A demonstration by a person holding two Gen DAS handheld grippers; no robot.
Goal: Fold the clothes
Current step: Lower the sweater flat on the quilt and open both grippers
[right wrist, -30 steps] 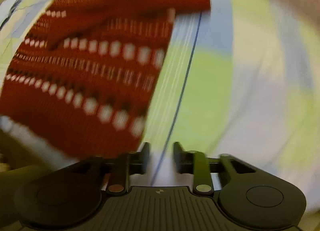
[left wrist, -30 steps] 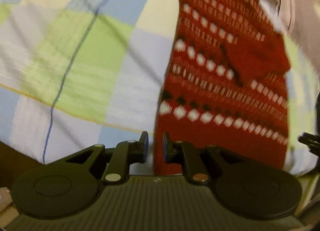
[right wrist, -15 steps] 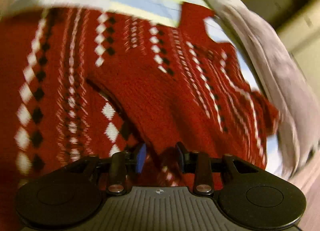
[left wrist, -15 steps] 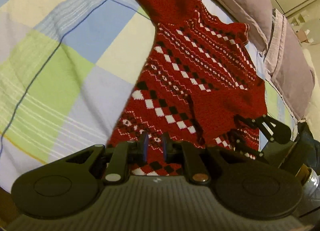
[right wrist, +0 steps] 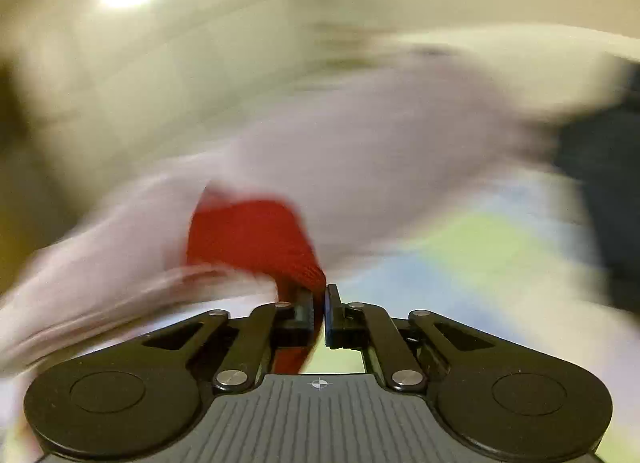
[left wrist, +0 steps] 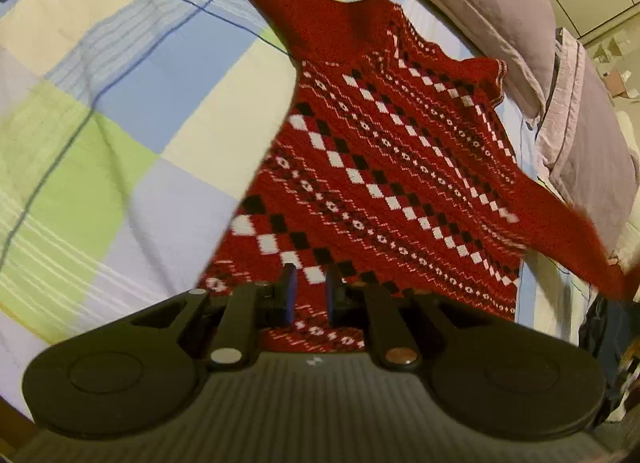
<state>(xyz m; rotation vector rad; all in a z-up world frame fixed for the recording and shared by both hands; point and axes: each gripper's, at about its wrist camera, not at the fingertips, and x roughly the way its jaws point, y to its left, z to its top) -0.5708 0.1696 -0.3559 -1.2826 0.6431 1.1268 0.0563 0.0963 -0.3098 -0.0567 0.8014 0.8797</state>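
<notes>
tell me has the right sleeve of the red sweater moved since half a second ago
Yes. In the left wrist view the sleeve lay folded over the sweater's body; now it stretches out right, toward the grey pillows, pinched in the right tool.

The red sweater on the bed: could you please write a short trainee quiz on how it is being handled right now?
1. True or false: the right gripper has its fingers shut on red knit.
2. Which part of the red sweater trails toward the right edge of the left wrist view: A) hem, B) sleeve, C) collar?
3. Fill in: the sweater lies on a ______ bedsheet.

Key
1. True; the knit sits pinched between the fingers.
2. B
3. checked (pastel blue, green and cream squares)
</notes>
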